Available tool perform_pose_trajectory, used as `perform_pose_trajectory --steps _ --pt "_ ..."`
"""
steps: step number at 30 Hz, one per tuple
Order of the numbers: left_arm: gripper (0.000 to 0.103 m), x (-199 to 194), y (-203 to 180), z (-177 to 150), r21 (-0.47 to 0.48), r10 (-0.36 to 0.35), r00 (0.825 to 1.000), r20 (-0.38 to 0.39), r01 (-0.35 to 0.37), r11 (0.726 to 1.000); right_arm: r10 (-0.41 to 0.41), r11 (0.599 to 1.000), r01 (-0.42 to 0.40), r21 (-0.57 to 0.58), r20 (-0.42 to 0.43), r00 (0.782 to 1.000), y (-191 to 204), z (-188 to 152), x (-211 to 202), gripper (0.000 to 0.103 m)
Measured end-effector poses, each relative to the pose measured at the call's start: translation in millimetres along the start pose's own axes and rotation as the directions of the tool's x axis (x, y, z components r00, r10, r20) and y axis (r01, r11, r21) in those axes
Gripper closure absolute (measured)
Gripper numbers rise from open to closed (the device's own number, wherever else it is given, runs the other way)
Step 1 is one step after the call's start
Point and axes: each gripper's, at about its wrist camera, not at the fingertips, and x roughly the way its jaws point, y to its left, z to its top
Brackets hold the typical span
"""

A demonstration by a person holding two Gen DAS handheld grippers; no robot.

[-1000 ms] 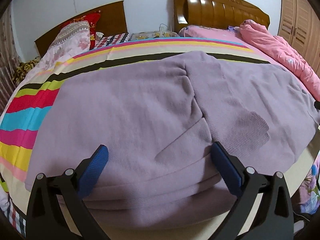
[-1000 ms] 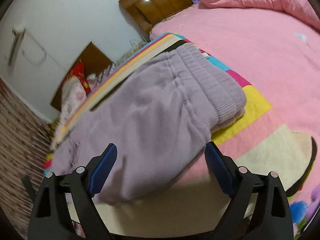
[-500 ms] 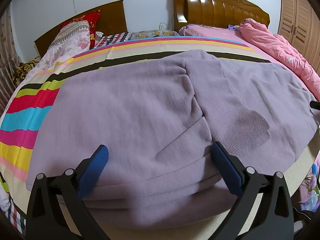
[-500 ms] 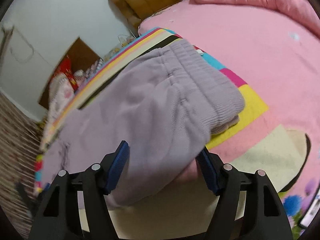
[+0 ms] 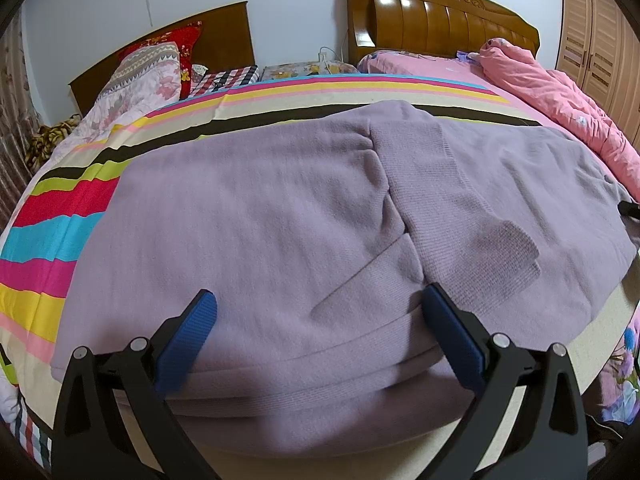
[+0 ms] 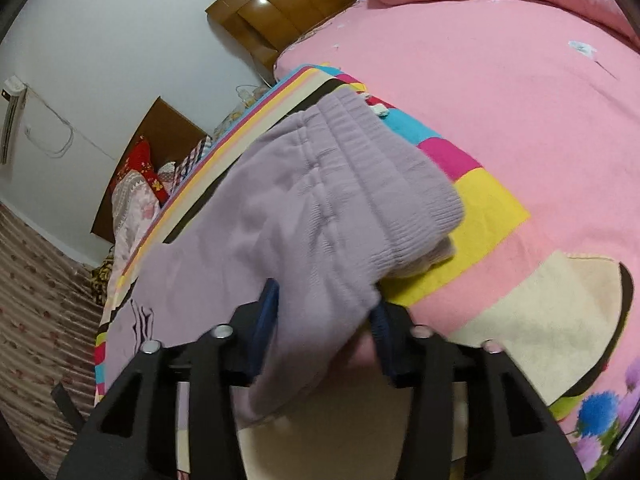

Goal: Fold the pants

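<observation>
Two grippers over soft lilac knit pants (image 5: 280,216), long axis lying crosswise. Right gripper (image 6: 326,316) nearer ribbed waistband, just closing, pinching its edge; left gripper (image 5: 320,320) spread, empty.

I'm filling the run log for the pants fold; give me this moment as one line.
stage: grasping | right gripper: just closed on purple pants near waistband | left gripper: open over pants | surface: striped sheet

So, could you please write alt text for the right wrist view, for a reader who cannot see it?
The right gripper has just been closing on the near corner of the lilac pants, with the fabric bunched between its blue pads. The pants lie on a striped sheet over a pink bed.
</observation>
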Motion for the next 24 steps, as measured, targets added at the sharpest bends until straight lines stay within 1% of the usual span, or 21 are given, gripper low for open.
perform_pose_trajectory --steps 1,2,4,6,7,9,10,11,12,13,14,15,16,17,18,19,20,21,23,24 --pt "0.001 0.0 -0.3 -0.3 -0.001 0.001 1.0 0.0 -0.001 1.0 -0.014 1.0 0.014 -0.02 0.005 1.0 5.2 -1.1 0.4 0.046" --pt "0.001 0.0 -0.1 -0.1 -0.001 0.002 1.0 0.001 -0.002 1.0 -0.045 0.998 0.045 -0.047 0.016 0.999 11.0 -2.6 1.2 0.046" --pt "0.001 0.1 -0.6 -0.3 -0.001 0.001 1.0 0.0 -0.001 1.0 -0.064 0.997 0.065 -0.043 0.037 0.997 11.4 -4.1 1.1 0.052" --pt "0.001 0.1 -0.8 -0.3 0.0 0.001 1.0 0.001 -0.001 1.0 -0.035 0.999 0.035 -0.014 0.037 0.999 4.0 -3.7 -0.8 0.057" --pt "0.001 -0.2 -1.2 -0.3 -0.001 0.001 1.0 0.002 -0.001 1.0 -0.023 1.0 0.023 -0.008 0.034 0.999 1.6 -3.0 -0.7 0.057" --pt "0.001 -0.1 -1.4 -0.2 -0.001 0.002 1.0 0.002 -0.002 1.0 0.004 1.0 -0.004 0.008 0.027 1.0 -4.1 -2.4 -3.8 0.056" --pt "0.001 -0.2 -1.5 -0.2 -0.001 0.002 1.0 0.002 -0.002 1.0 -0.006 0.999 0.005 0.039 0.029 1.0 -8.4 -2.1 -8.8 0.055" --pt "0.001 -0.4 -1.3 0.0 -0.001 0.002 1.0 0.001 -0.002 1.0 -0.041 0.997 0.038 0.064 0.045 0.998 -10.5 -2.1 -15.2 0.049" --pt "0.001 -0.3 -1.2 -0.3 -0.001 0.002 1.0 0.001 -0.002 1.0 -0.087 0.995 0.081 0.066 0.089 0.992 -8.9 -2.5 -25.4 0.046" --pt "0.001 -0.1 -1.4 -0.5 -0.001 0.003 1.0 0.004 -0.003 1.0 -0.144 0.99 0.143 0.018 0.165 0.976 1.7 -3.5 -39.0 0.045" --pt "0.001 0.2 -1.6 -0.5 -0.001 0.005 1.0 0.007 -0.005 1.0 -0.166 0.984 0.177 -0.036 0.21 0.964 14.2 -4.7 -46.3 0.045" --pt "0.001 0.1 -2.3 -0.5 -0.002 0.006 1.0 0.007 -0.006 1.0 -0.167 0.977 0.193 -0.09 0.239 0.957 27.5 -6.0 -50.7 0.045" --pt "0.001 0.5 -2.5 -0.1 -0.002 0.007 1.0 0.004 -0.007 1.0 -0.151 0.97 0.193 -0.147 0.255 0.955 44.4 -8.2 -52.6 0.045" --pt "0.001 0.9 -2.4 -0.5 -0.001 0.006 1.0 0.001 -0.006 1.0 -0.115 0.958 0.174 -0.227 0.253 0.961 69.4 -13.8 -48.9 0.043" --pt "0.001 0.8 -3.0 -0.2 -0.002 0.006 1.0 0.0 -0.006 1.0 -0.085 0.942 0.153 -0.298 0.229 0.97 87.8 -19.7 -40.4 0.035" --pt "0.001 1.1 -3.1 -0.3 -0.003 0.006 1.0 -0.002 -0.006 1.0 -0.063 0.92 0.132 -0.368 0.193 0.979 104.4 -25.8 -29.7 0.032" --pt "0.001 0.9 -3.4 -0.7 -0.001 0.007 1.0 -0.002 -0.007 1.0 -0.049 0.88 0.107 -0.462 0.137 0.989 125.4 -37.0 -12.0 0.031" --pt "0.001 0.7 -4.0 -0.8 0.0 0.007 1.0 -0.003 -0.007 1.0 -0.066 0.843 0.108 -0.527 0.099 0.993 141.4 -48.7 5.2 0.031" --pt "0.001 0.5 -4.6 -0.3 0.005 0.004 1.0 -0.008 -0.004 1.0 -0.107 0.797 0.114 -0.593 0.048 0.993 154.4 -63.6 27.9 0.031" --pt "0.001 0.5 -4.3 0.0 0.007 0.001 1.0 -0.01 -0.001 1.0 -0.148 0.77 0.12 -0.626 0.008 0.989 154.8 -71.3 40.9 0.033"
